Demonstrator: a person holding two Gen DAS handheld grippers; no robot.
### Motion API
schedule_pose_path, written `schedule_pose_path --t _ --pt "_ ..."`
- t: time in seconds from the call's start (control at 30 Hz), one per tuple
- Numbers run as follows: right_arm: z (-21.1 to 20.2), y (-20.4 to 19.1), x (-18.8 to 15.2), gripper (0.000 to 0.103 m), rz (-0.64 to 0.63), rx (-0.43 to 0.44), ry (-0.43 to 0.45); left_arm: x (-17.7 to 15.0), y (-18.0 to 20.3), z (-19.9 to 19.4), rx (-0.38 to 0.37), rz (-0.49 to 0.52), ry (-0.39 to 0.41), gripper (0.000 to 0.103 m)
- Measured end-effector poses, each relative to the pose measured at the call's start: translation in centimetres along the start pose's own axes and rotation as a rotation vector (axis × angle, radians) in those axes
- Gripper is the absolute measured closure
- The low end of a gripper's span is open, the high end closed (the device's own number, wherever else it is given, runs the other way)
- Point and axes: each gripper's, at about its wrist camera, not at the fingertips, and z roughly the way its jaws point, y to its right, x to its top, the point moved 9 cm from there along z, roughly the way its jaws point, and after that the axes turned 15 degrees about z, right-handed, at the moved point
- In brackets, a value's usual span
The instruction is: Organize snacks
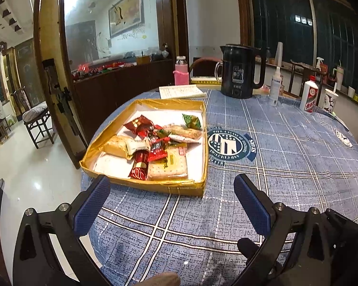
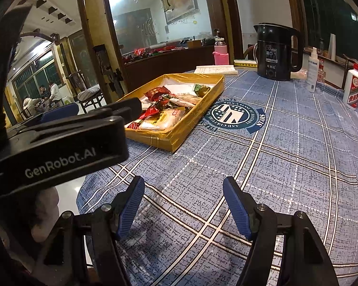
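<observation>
**Inspector:** Nearest the lens, your left gripper (image 1: 171, 205) hovers low over the blue plaid tablecloth (image 1: 286, 166), jaws spread wide, nothing between them.

**Operator:** And the right?

**Inspector:** Your right gripper (image 2: 183, 205) is likewise parted and empty, beside the left one's body. The snacks (image 1: 155, 147) lie heaped in the gold cardboard tray (image 1: 179, 187), just ahead of your left jaws, near the table edge. A black kettle (image 1: 241, 71) and white bottle (image 1: 309, 97) stand well beyond.
</observation>
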Motion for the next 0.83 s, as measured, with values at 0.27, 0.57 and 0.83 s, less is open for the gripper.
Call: schedule_pose_path --t 0.27,0.57,0.83 --pt "0.5 -0.3 0.0 0.032 -0.007 -0.008 -0.011 -0.6 -0.1 0.7 -0.022 -0.018 -0.031 0.0" --pt "1.1 -0.6 -0.2 0.032 -0.02 -0.012 -0.023 -0.8 -0.3 1.4 -0.136 -0.076 -0.032 0.0" --pt "1.2 -0.5 -0.3 0.032 -0.009 -0.016 -0.027 -1.3 -0.8 1.9 -0.133 -0.092 -0.068 0.0"
